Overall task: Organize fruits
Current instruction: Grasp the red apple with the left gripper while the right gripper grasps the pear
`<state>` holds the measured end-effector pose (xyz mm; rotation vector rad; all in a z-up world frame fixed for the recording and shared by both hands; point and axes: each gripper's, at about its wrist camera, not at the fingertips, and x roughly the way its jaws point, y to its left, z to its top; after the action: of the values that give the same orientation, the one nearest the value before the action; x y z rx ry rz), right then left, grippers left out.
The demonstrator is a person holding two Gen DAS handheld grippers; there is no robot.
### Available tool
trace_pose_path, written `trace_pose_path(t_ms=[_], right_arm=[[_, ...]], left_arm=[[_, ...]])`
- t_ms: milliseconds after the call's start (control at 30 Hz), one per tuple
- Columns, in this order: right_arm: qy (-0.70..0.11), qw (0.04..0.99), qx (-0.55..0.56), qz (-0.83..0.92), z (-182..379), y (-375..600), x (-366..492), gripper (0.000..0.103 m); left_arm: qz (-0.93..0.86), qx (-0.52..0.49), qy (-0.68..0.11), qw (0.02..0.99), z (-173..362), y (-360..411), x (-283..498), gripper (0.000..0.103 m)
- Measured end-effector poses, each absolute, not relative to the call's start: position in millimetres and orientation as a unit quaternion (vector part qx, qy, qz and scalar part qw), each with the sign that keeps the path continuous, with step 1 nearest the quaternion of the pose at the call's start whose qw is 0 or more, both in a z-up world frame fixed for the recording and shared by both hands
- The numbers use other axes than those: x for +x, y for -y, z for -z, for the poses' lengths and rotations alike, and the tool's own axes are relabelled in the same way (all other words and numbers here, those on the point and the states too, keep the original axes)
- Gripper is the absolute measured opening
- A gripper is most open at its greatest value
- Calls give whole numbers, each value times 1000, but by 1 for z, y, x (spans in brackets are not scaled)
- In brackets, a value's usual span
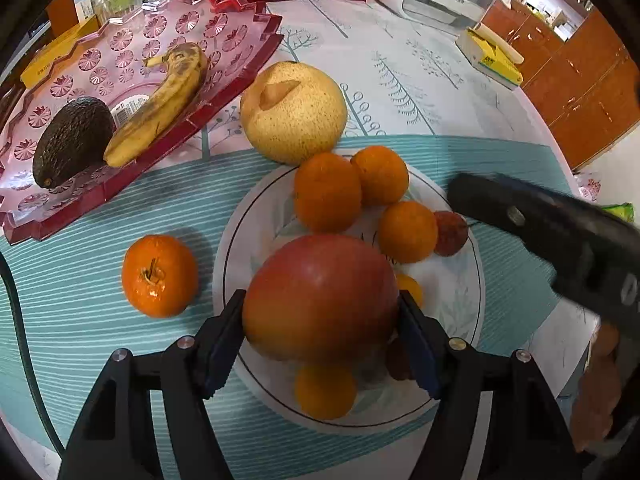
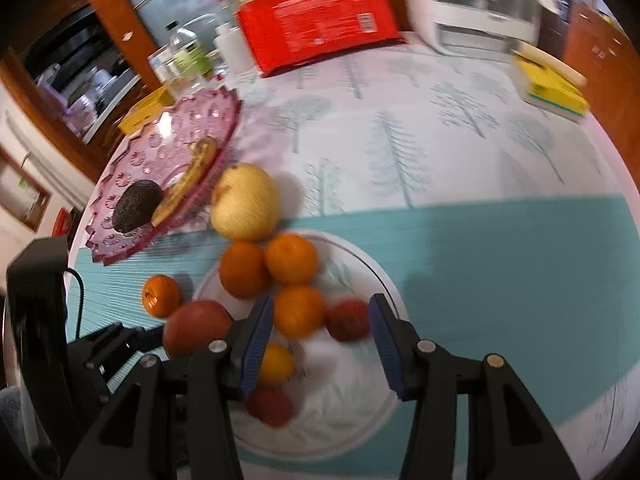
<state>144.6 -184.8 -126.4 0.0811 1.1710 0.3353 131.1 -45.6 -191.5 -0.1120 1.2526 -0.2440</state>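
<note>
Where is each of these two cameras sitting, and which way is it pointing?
Left wrist view: sits on the left claw, looking forward over the white round plate; its fingers clamp a big red-orange mango, and the right claw's black arm shows.
Right wrist view: sits on the right claw, open above the same plate; the left claw shows.
Both share the plate, the mango and the pink glass tray.

Even indoor light, soft shadows, fisheye-bent edges; sharp left view, motion-blurred right view.
</note>
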Motion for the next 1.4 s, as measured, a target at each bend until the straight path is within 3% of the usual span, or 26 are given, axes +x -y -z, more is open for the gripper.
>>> trace_pose_path(t_ms=[500,933,1400], right_arm=[[-588,769,79,-238,153,138,218,51],[-618,732,131,-254,185,128,243,66],[-594,755,104,-256,177,127,235,59]], left_arm=[[107,-75,-564,815,175,6,115,70],[98,-90,-553,823,160,-22,112,70],[93,-96,-546,827,153,-20,129,70]])
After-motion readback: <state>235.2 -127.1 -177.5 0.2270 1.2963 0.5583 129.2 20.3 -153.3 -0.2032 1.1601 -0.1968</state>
